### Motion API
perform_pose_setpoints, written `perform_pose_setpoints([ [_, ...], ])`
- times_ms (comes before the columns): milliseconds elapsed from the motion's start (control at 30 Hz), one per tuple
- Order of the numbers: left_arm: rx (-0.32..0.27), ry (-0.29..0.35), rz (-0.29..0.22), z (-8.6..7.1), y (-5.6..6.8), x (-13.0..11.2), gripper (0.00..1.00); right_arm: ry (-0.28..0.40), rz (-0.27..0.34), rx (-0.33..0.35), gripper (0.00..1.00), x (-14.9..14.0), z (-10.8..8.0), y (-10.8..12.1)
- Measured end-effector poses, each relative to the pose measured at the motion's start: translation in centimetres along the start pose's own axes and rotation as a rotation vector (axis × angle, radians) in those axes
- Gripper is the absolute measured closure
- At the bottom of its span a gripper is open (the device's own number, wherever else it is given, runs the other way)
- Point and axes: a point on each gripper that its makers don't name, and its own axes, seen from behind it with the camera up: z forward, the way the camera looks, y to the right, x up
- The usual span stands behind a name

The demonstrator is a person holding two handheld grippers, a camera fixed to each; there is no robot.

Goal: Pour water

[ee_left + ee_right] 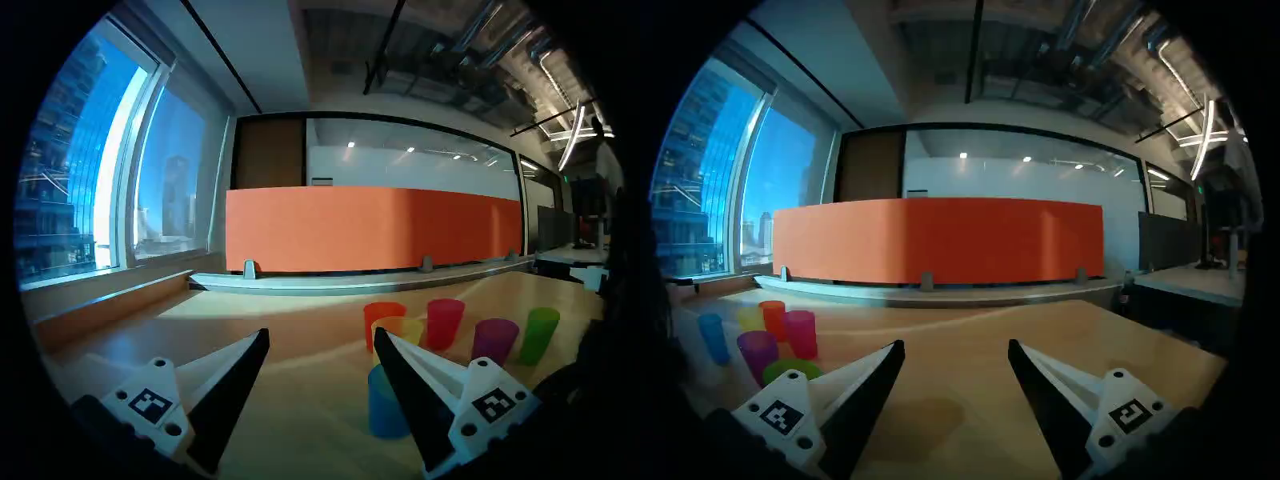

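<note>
The left gripper (320, 332) hangs released, jaws spread and empty, over the worktop (304, 400). The blue cup (386, 404) stands upright just ahead and to its right, partly behind one finger. The other cups (444, 322) cluster beyond, short of the far edge. The right gripper (954, 344), likewise released and empty, has them off to its left, so the left gripper looks nearer.

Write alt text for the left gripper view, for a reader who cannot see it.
The left gripper, open and empty, faces six coloured cups on a wooden table, the blue cup nearest. An orange partition stands behind.
</note>
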Motion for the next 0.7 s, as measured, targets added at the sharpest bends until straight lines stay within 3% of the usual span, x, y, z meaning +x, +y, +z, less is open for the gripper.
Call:
perform_pose_setpoints([
  [700, 0.000, 0.000, 0.000, -0.11, 0.03, -0.02, 0.03, -0.001, 0.000, 0.006, 0.00, -0.13, -0.18, -0.22],
])
